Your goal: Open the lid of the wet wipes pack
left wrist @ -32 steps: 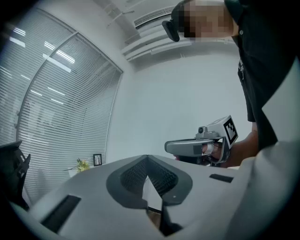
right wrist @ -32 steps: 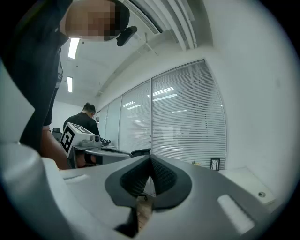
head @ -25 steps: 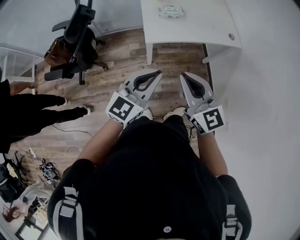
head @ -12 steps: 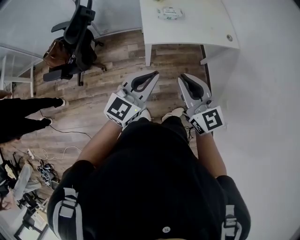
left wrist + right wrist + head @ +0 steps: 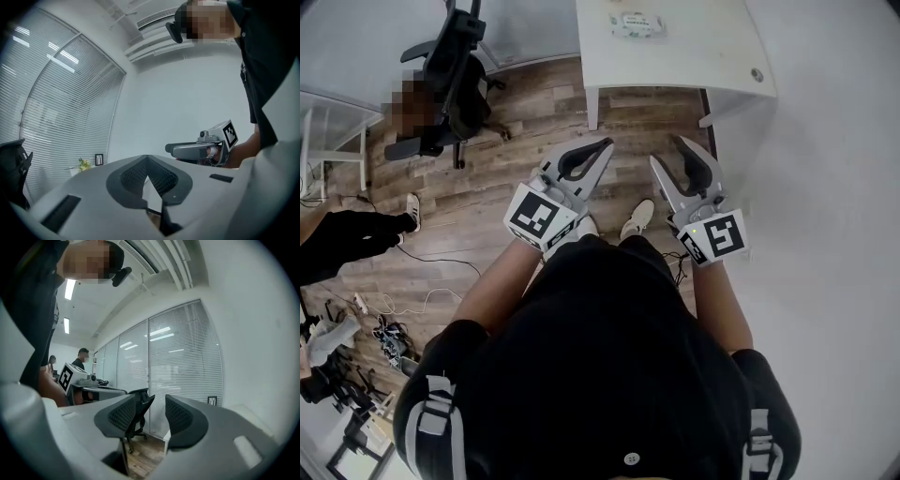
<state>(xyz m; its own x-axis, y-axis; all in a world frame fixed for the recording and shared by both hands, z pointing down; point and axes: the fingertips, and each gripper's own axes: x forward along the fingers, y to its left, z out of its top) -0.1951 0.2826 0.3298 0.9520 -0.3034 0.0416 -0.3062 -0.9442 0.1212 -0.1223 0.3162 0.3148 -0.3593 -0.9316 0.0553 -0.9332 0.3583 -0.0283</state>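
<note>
From the head view we saw both grippers held level above the wood floor [image 5: 497,178], well short of the white table [image 5: 694,66]. The pack [image 5: 637,25] lay on that table's far part, untouched, and only this view showed it. The left gripper [image 5: 605,145] had its tips pressed together. The right gripper [image 5: 667,150] had a gap between its tips.

In the left gripper view we saw the left gripper [image 5: 147,157] clenched on nothing, with the right gripper [image 5: 197,150] beside it and blinds [image 5: 61,108] behind.

In the right gripper view we saw the right gripper [image 5: 150,399] spreading, nothing between its pads [image 5: 123,414]. A chair [image 5: 139,414] stood beyond the gap.
</note>
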